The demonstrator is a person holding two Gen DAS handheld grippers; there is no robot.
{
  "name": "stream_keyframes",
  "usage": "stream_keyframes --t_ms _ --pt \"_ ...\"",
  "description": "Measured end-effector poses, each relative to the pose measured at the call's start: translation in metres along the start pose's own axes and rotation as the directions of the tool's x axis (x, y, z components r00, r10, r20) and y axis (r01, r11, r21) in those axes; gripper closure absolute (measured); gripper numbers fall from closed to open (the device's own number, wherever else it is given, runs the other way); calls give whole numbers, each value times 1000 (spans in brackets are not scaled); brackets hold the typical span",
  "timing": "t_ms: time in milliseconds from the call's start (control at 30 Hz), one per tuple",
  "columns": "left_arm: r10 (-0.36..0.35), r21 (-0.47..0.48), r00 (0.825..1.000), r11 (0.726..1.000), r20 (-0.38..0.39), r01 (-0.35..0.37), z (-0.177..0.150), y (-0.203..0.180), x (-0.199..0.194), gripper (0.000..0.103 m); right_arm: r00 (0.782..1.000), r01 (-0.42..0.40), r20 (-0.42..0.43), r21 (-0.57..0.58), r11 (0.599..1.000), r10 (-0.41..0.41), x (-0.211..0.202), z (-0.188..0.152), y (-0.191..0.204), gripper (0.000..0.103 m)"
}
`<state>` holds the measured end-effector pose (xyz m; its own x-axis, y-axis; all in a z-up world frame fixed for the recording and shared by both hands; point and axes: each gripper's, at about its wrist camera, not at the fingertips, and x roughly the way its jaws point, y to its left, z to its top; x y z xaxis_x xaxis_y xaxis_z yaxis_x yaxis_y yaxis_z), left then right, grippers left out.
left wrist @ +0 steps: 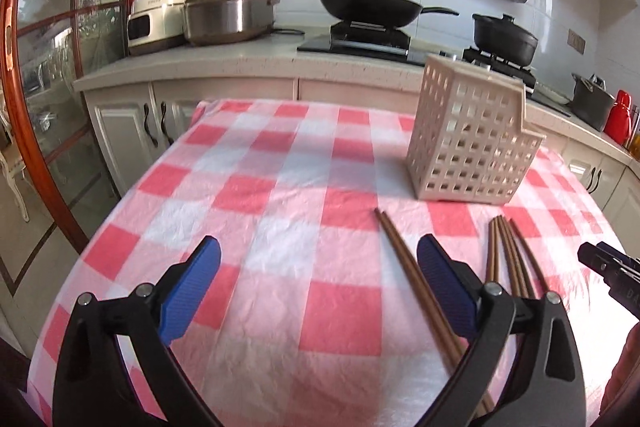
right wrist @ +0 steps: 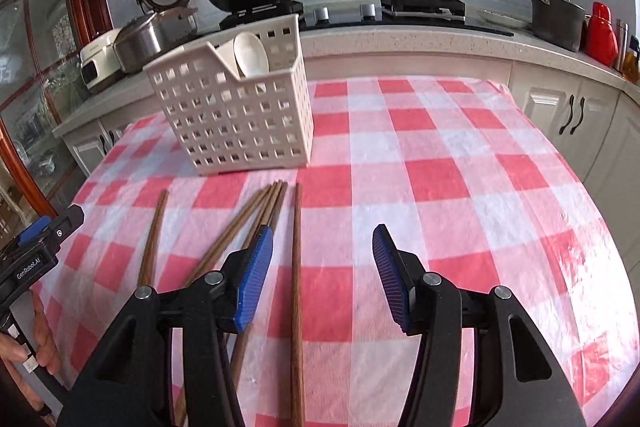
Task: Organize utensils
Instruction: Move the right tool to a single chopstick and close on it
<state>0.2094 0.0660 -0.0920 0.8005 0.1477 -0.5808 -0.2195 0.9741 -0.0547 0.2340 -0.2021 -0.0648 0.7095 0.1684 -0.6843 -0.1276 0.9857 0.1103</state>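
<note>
Fingers (left wrist: pixel 444 283) of both grippers gape empty above a pink checked tablecloth (left wrist: pixel 280 187) near kitchen counters (left wrist: pixel 240 61).

**Red checks, brown sticks, blue pads**

Under me lies a tablecloth (right wrist: pixel 440 163) in red, pink and white checks. The chopsticks (right wrist: pixel 296 267) on it are reddish brown. The perforated basket (right wrist: pixel 236 123) is cream, with white spoons (right wrist: pixel 250 55) inside. My left gripper (left wrist: pixel 320 291) and right gripper (right wrist: pixel 322 279) are black, their pads (right wrist: pixel 256 275) blue and ribbed.
</note>
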Motion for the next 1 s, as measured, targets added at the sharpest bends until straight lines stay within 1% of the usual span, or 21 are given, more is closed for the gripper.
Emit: stream_keyframes --t_ms 200,300,367,533,633,967,1000 --pt "9 -7 1000 1000 -21 -9 -8 3 8 8 998 35 -52 -22 999 -36 15 -7 2 53" --pt "6 -12 1000 1000 -29 -6 -10 4 11 8 996 43 -81 -47 998 -46 26 -8 7 58" --pt "-7 -25 999 1000 -41 6 -9 7 14 8 994 41 -101 -61 997 -47 34 -7 10 63" --pt "-33 -52 998 998 -57 30 -8 12 18 8 988 38 -146 -87 995 -51 51 -3 15 68" --pt "-35 -52 997 998 -67 31 -8 11 20 8 984 38 -168 -114 993 -57 61 -1 19 71" --pt "-28 -2 995 1000 -99 28 -9 -1 27 8 982 27 -180 -178 984 -60 74 10 29 73" --pt "-34 -3 994 999 -104 33 -9 -2 27 8 982 25 -180 -183 983 -58 75 11 29 74"
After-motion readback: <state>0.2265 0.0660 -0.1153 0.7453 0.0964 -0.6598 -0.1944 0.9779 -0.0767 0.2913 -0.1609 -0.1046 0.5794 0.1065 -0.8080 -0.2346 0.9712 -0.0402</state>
